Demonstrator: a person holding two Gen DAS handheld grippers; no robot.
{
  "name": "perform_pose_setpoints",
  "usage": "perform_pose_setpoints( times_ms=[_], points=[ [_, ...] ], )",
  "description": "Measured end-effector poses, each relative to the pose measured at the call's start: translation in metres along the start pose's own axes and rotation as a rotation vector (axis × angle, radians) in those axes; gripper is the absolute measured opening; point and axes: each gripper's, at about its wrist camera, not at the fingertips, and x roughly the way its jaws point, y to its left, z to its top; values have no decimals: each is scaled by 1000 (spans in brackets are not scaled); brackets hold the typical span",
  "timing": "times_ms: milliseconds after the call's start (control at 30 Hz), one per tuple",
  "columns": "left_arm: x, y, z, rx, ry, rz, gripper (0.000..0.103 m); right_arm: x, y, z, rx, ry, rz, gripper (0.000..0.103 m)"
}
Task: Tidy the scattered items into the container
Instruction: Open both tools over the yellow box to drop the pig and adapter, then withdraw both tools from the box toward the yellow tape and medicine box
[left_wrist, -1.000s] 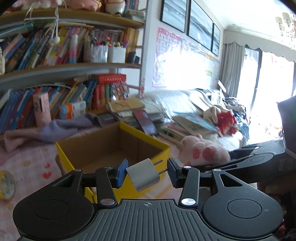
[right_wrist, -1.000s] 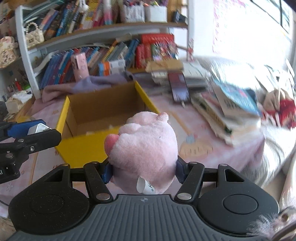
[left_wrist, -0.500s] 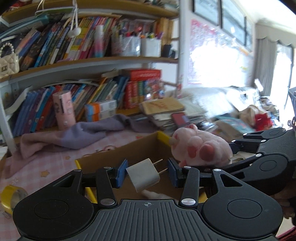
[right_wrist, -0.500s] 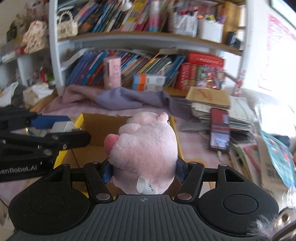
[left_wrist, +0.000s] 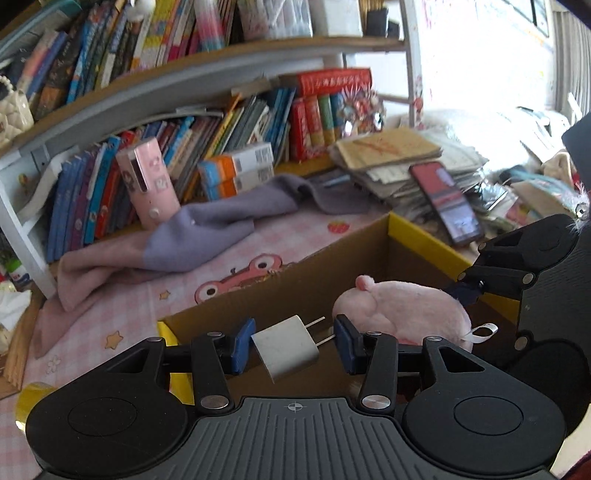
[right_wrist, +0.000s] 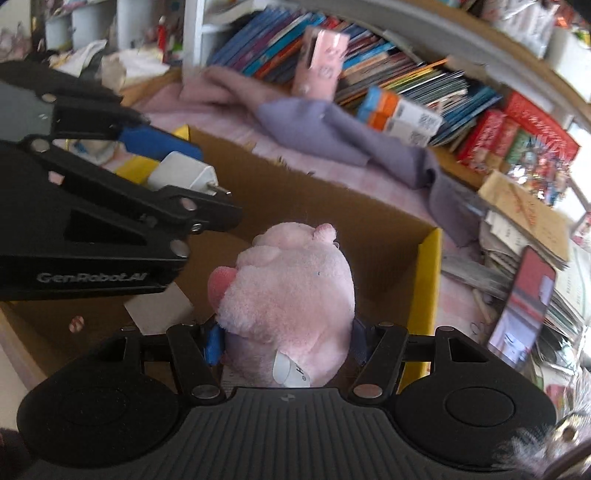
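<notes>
My left gripper (left_wrist: 291, 345) is shut on a white plug adapter (left_wrist: 286, 350), prongs pointing right, held over the near left part of the yellow cardboard box (left_wrist: 424, 236). My right gripper (right_wrist: 286, 341) is shut on a pink plush pig (right_wrist: 288, 299) and holds it over the open box (right_wrist: 428, 266). The plush also shows in the left wrist view (left_wrist: 402, 314), to the right of the adapter. The left gripper and adapter (right_wrist: 183, 173) show at the left of the right wrist view.
A purple-pink cloth (left_wrist: 207, 232) lies behind the box, below a bookshelf (left_wrist: 184, 96). A pink carton (left_wrist: 147, 184) stands against the books. A phone (left_wrist: 445, 203) rests on a paper stack at right. A yellow tape roll (left_wrist: 27, 393) lies at left.
Both grippers have moved forward and tilted down, so they now hang over the inside of the box. Both still hold their items.
</notes>
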Motion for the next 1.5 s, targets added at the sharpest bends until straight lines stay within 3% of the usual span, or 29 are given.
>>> perform_pose_setpoints(
  times_ms=[400, 467, 500, 533, 600, 1000, 1233, 1500],
  points=[
    [33, 2, 5, -13, 87, 9, 46, 18, -10, 6, -44, 45, 39, 65],
    [32, 2, 4, -25, 77, 21, 53, 18, -11, 7, -34, 42, 48, 69],
    [31, 3, 5, -34, 70, 27, 61, 17, -12, 7, -29, 34, 49, 74],
    [28, 4, 5, -44, 58, 34, 68, 15, -12, 7, -25, 24, 47, 76],
    [22, 5, 6, -58, 26, 47, 72, 12, -13, 7, -21, 5, 46, 79],
    [-38, 13, 8, -139, -94, 111, 77, -29, -25, 1, 74, -152, 27, 79],
    [-78, 7, -12, -242, -164, 184, 85, -59, -21, -13, 160, -260, -10, 78],
    [-89, -4, -41, -242, -125, 177, 85, -76, -9, -34, 236, -293, -64, 78]
  ],
)
